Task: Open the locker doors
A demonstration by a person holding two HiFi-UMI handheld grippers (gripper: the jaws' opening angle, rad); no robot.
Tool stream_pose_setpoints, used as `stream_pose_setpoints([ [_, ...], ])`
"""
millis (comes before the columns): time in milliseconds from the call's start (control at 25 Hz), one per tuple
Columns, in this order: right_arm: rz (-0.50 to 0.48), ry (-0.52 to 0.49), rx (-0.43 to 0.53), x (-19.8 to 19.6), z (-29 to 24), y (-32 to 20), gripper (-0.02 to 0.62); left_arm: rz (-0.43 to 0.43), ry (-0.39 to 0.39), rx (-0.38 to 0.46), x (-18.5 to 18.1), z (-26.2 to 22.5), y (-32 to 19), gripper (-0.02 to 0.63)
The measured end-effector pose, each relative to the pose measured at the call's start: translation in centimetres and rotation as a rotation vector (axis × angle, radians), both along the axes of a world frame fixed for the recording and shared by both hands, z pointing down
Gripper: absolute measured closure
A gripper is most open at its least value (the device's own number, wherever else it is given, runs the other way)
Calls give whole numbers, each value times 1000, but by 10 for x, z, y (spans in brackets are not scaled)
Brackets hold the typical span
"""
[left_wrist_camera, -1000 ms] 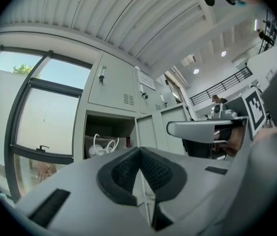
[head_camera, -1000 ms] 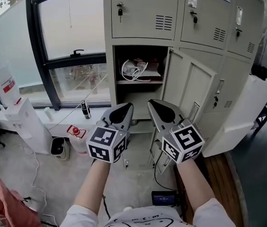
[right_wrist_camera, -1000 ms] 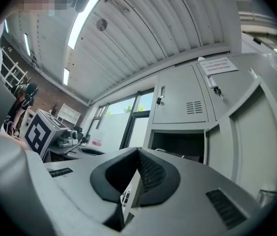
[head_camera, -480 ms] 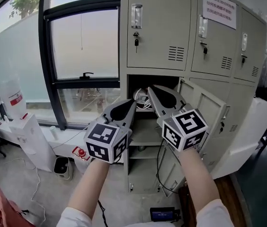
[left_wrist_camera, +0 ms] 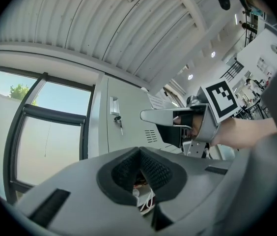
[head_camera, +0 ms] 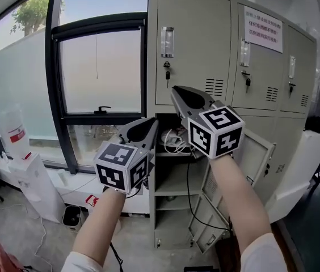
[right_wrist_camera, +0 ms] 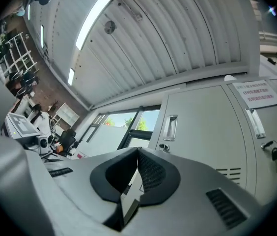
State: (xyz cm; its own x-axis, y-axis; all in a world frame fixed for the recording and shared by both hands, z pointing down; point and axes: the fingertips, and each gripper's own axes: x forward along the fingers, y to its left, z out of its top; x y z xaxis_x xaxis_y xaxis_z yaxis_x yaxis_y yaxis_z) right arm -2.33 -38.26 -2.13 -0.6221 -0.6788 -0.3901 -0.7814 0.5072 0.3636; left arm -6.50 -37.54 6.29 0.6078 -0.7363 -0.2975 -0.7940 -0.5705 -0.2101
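In the head view, the right gripper [head_camera: 176, 91] is standing raised before the upper left locker door [head_camera: 191, 44], which is closed. Its tip is pointing a little below and right of the recessed handle [head_camera: 167, 41] and the key [head_camera: 167, 74]. Its jaws are lying together and are holding nothing. The left gripper [head_camera: 151, 123] is waiting lower, before the open lower compartment [head_camera: 174, 180], also closed and empty. I am judging that the right jaws must first part, then take the key or hook the handle squarely. The lower door [head_camera: 249, 157] is hanging open to the right. The upper one is probably swinging the same way, so the right forearm is standing in its path. Cables [head_camera: 176, 140] are lying on the shelf, and a white container [head_camera: 304, 146] is standing near the lockers.

In the left gripper view, the pads are meeting with nothing between them. The right gripper is showing ahead, beside the closed door.

In the right gripper view, the pads are touching each other. The handle is sitting just above the tip, with the key directly under it. A notice sheet [right_wrist_camera: 258, 94] is hanging on the next door.
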Motion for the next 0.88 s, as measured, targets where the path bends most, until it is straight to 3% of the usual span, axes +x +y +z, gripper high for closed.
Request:
stream_pose_setpoints([
  [400, -25, -32, -17, -7, -78, -54, 526, -47, 43, 104, -3, -77, -24, 578],
  [600, -21, -2, -26, -15, -99, -81, 479, -45, 35, 125, -3, -86, -33, 578],
  [880, 35, 29, -80, -27, -115, -113, 466, -79, 29, 156, -11, -102, -42, 578],
])
